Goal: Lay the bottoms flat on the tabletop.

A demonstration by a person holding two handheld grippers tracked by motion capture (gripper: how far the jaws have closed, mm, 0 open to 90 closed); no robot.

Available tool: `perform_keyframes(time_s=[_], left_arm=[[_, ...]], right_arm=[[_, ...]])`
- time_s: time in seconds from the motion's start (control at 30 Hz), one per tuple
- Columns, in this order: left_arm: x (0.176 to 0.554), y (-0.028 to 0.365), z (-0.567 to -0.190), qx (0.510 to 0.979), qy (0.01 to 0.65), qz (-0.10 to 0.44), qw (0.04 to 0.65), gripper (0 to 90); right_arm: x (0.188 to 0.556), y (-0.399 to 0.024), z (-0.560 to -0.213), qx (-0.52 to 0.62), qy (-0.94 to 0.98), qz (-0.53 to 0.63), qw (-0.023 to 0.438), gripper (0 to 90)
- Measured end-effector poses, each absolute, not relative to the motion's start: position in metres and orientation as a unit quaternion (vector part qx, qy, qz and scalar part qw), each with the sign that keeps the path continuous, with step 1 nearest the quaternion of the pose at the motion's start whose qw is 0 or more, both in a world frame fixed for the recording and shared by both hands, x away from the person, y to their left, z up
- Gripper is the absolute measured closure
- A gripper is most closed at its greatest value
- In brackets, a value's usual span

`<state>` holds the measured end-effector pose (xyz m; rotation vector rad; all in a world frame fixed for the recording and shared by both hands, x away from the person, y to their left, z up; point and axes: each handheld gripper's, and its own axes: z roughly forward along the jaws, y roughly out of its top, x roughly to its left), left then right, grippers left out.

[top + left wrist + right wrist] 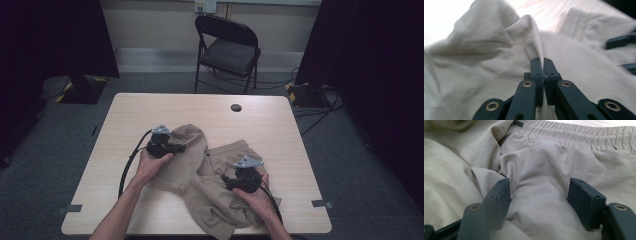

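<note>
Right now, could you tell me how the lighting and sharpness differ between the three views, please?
High view: dim and soft, dark curtains at both sides, the beige shorts evenly lit on the table. Left gripper view: top left corner blown out to white, the other claw blurred at the right edge, the left claw sharp. Right gripper view: even light, waistband crisp, the right claw soft.

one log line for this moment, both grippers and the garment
left gripper: shut on fold of beige trousers | right gripper: open, resting on trousers near waistband | trousers: crumpled on table
</note>
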<state>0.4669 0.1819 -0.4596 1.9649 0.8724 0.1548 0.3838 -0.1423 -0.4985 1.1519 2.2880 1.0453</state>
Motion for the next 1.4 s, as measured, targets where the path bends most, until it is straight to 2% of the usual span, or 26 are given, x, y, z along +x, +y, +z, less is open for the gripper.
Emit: perform_keyframes(time_s=[0.2,0.4,0.57,0.8,0.9,1.0,1.13,1.33,1.4], left_arm=[[0.432,0.205,-0.430,0.785,0.333,0.072,0.517,88.9],[0.389,0.224,-0.426,0.789,0.314,0.080,0.522,88.9],[0.356,0.242,-0.449,0.797,0.319,0.063,0.508,88.9],[0.337,0.252,-0.493,0.836,0.332,0.045,0.433,87.9],[0.340,0.252,-0.493,0.834,0.331,0.039,0.439,78.4],[0.343,0.255,-0.481,0.817,0.340,0.050,0.464,65.1],[0.352,0.267,-0.464,0.786,0.359,0.070,0.499,53.1],[0.390,0.268,-0.443,0.753,0.391,0.100,0.520,33.1],[0.406,0.264,-0.440,0.747,0.398,0.106,0.522,29.8]], right_arm=[[0.384,-0.142,-0.498,0.412,0.811,0.371,0.185,34.1],[0.384,-0.142,-0.498,0.412,0.811,0.372,0.184,34.1],[0.384,-0.142,-0.498,0.413,0.811,0.373,0.183,34.0],[0.384,-0.142,-0.498,0.410,0.812,0.371,0.186,34.0],[0.384,-0.142,-0.498,0.411,0.812,0.372,0.186,34.0],[0.384,-0.142,-0.498,0.413,0.811,0.372,0.184,33.9],[0.384,-0.142,-0.498,0.413,0.811,0.372,0.185,34.0],[0.384,-0.142,-0.498,0.412,0.811,0.371,0.185,33.9],[0.384,-0.142,-0.498,0.413,0.811,0.372,0.184,33.9]])
